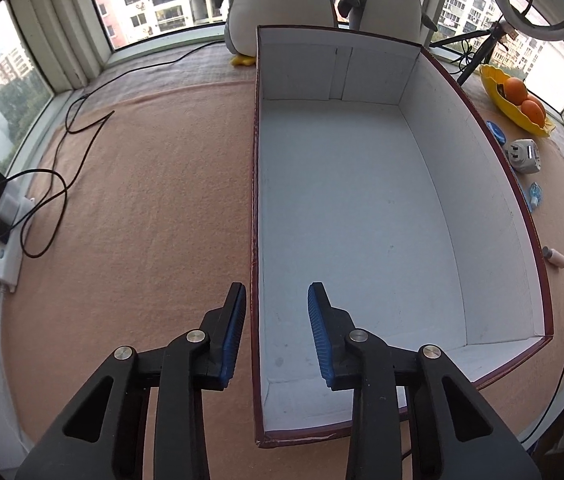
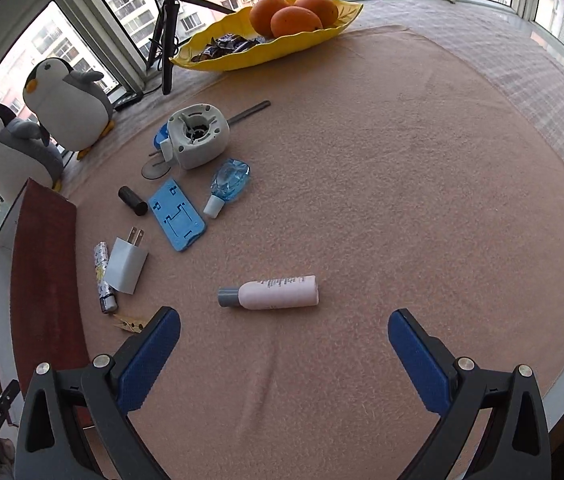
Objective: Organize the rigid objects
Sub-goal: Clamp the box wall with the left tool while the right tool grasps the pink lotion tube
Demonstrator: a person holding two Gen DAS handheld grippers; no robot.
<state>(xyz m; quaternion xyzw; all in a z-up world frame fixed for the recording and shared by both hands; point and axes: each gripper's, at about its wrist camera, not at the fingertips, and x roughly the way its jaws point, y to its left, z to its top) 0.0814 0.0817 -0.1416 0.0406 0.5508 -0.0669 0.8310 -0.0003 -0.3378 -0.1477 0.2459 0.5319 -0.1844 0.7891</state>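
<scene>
Right tongs point(image 2: 284, 344) spread wide over the peach-cloth desk point(image 2: 402, 200) — pale pink plastic bottle with grey cap point(image 2: 270, 292) lying at twelve o'clock. Left tongs point(image 1: 276, 334) apart, straddling the white-lined maroon cardboard box point(image 1: 494, 208) wall.

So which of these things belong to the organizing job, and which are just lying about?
Job: box, pink bottle, white charger, blue stand, blue bottle, black cylinder, patterned tube, travel adapter.

Lying about: penguins, fruit tray, tripod, power strip.

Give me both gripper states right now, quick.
Left gripper: open, holding nothing, straddling the left wall of the white-lined red cardboard box.
Right gripper: open, empty, just short of the pale pink grey-capped bottle.
</scene>
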